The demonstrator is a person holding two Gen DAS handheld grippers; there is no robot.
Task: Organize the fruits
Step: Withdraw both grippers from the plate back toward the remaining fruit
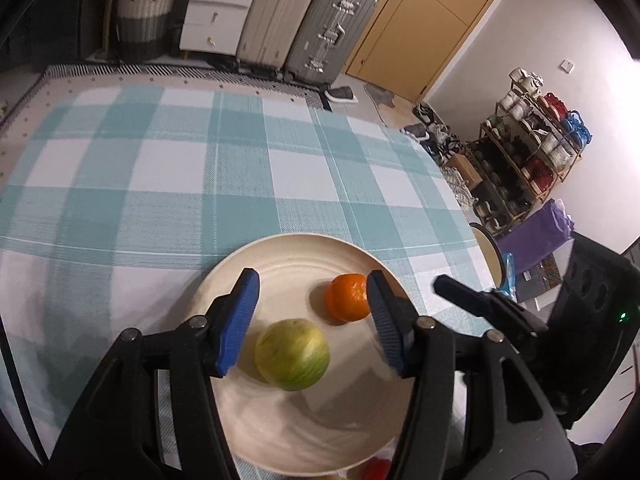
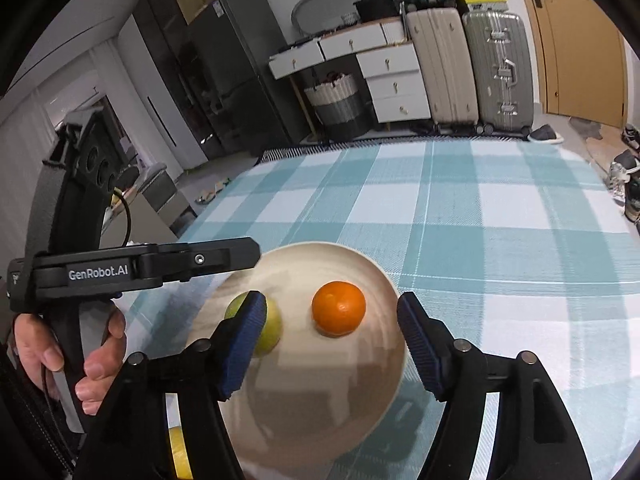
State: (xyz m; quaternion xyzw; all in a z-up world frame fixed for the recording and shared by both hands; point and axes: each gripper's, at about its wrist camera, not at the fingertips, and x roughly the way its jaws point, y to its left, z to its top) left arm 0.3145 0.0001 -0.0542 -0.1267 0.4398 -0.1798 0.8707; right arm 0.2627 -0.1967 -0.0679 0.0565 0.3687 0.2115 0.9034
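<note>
Checked teal-and-white cloth on the table [image 1: 200, 168] lies bare above the round cream plate [image 1: 296, 252], holding a green-yellow fruit [image 1: 292, 354] and orange mandarin [image 1: 346, 297]; both tongs, left [image 1: 312, 316] and right [image 2: 332, 340], gape empty.

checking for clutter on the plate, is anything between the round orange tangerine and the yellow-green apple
Nothing: only bare cream plate separates the round orange tangerine from the yellow-green apple, clearest in the left wrist view.

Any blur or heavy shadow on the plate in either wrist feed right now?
Left wrist view: the near part of the plate is smeared by motion blur; green fruit and orange stay fairly sharp, with soft shadows. Right wrist view: the plate rim is blurred, and gripper shadows darken its near half.
</note>
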